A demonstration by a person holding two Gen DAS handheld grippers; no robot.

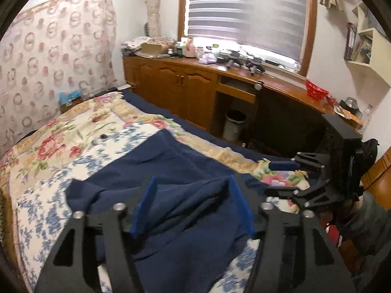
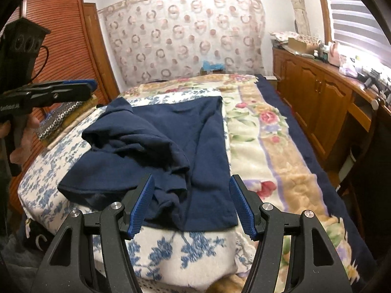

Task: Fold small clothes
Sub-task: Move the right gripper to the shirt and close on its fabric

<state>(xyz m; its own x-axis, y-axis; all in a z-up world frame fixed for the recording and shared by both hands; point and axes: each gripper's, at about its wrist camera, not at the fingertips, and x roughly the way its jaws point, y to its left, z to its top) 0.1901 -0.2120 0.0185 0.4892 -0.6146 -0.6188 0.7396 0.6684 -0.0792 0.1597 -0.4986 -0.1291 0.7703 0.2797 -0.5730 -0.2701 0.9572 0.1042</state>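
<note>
A navy blue garment (image 1: 171,183) lies crumpled on a blue-and-white floral cloth on the bed. In the right wrist view the garment (image 2: 156,141) is flat on its right half and bunched on its left. My left gripper (image 1: 191,190) is open and empty, hovering just above the garment's near folds. My right gripper (image 2: 191,195) is open and empty, just above the garment's near hem. The right gripper shows at the right of the left wrist view (image 1: 293,175). The left gripper shows at the left edge of the right wrist view (image 2: 80,86).
A floral blanket (image 2: 264,146) covers the bed to the right. A wooden cabinet (image 1: 176,85) with cluttered top stands under the window. A bin (image 1: 234,124) sits beneath the desk. A wooden wardrobe (image 2: 63,48) stands left of the bed.
</note>
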